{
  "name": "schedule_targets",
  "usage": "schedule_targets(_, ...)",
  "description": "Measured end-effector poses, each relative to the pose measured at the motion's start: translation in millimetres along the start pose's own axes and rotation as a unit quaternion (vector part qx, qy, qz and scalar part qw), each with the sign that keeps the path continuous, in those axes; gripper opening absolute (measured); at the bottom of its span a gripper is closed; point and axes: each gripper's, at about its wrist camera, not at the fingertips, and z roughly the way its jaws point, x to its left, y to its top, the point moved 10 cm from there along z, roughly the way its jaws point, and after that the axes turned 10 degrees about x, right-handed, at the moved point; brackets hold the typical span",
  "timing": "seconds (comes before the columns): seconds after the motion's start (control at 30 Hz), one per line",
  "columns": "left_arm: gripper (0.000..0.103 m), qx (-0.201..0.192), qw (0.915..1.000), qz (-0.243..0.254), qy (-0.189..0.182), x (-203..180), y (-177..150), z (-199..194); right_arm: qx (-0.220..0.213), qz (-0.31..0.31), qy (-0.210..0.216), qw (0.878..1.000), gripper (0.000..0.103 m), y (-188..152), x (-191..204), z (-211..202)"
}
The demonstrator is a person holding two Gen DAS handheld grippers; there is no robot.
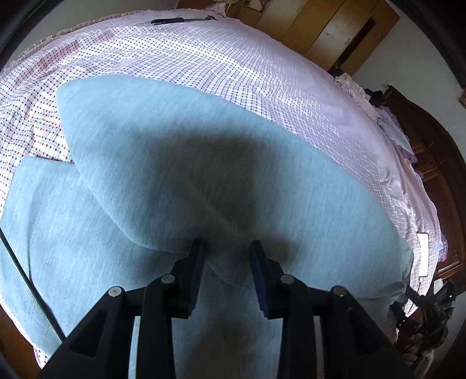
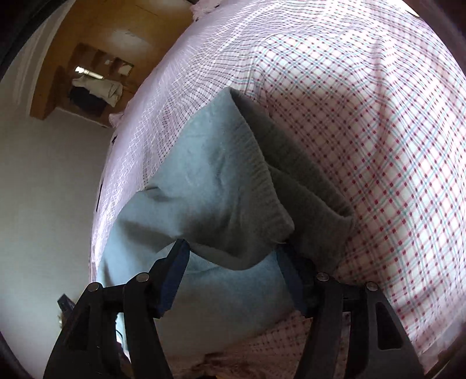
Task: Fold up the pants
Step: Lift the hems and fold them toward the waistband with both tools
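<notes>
Light blue-grey pants [image 1: 180,163] lie on a checked bedsheet [image 1: 233,67], with one layer folded over another. My left gripper [image 1: 227,250] is open just above the cloth, at the edge of the upper fold, holding nothing. In the right wrist view the pants' ribbed end [image 2: 262,180] is bunched up, and blue cloth [image 2: 233,280] lies between the fingers of my right gripper [image 2: 233,256], which is open wide. The right finger's tip is hidden behind the cloth.
A black stick-like object [image 1: 174,20] lies at the bed's far edge. A dark wooden headboard [image 1: 431,151] and a pile of clothes [image 1: 387,122] are at the right. Wooden wardrobes [image 1: 329,26] stand behind. A white wall [image 2: 49,189] lies left of the bed.
</notes>
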Motion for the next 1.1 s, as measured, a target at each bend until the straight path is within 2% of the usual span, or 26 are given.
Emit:
schedule_targets(0.13, 0.03, -0.002, 1.0, -0.005, 0.006, 2, 1, 1, -0.004, 0.0, 0.009, 1.0, 0.055, 0, 3, 0)
schedule_targets(0.2, 0.02, -0.005, 0.9999, -0.005, 0.014, 2, 2, -1, -0.006, 0.006, 0.028, 1.0, 0.054, -4, -4, -8)
schedule_targets(0.27, 0.013, -0.007, 0.9998, -0.002, 0.018, 3, 2, -3, -0.003, 0.018, 0.062, 0.998, 0.048, -5, -2, -13)
schedule_targets(0.33, 0.009, -0.013, 0.9999, -0.005, 0.008, 4, 4, -8, -0.004, 0.017, 0.07, 0.997, 0.029, -5, -3, -16)
schedule_targets(0.4, 0.006, -0.021, 0.9998, -0.003, 0.0, 3, 5, -16, -0.007, 0.006, 0.061, 0.998, 0.016, -4, -3, -19)
schedule_targets(0.53, 0.005, -0.039, 0.9991, 0.016, 0.002, -3, 5, -32, -0.01, -0.021, 0.067, 0.998, 0.003, -4, 10, -29)
schedule_targets(0.87, 0.005, -0.093, 0.9937, 0.061, -0.008, -25, -3, -97, -0.061, -0.079, 0.058, 0.993, 0.0, 9, 25, -71)
schedule_targets(1.0, 0.005, -0.095, 0.9935, 0.062, -0.002, -20, -17, -111, -0.064, -0.082, 0.051, 0.993, 0.0, 4, 23, -78)
schedule_targets(1.1, 0.005, -0.09, 0.9943, 0.057, 0.004, -11, -31, -111, -0.058, -0.081, 0.038, 0.994, 0.0, -1, 7, -77)
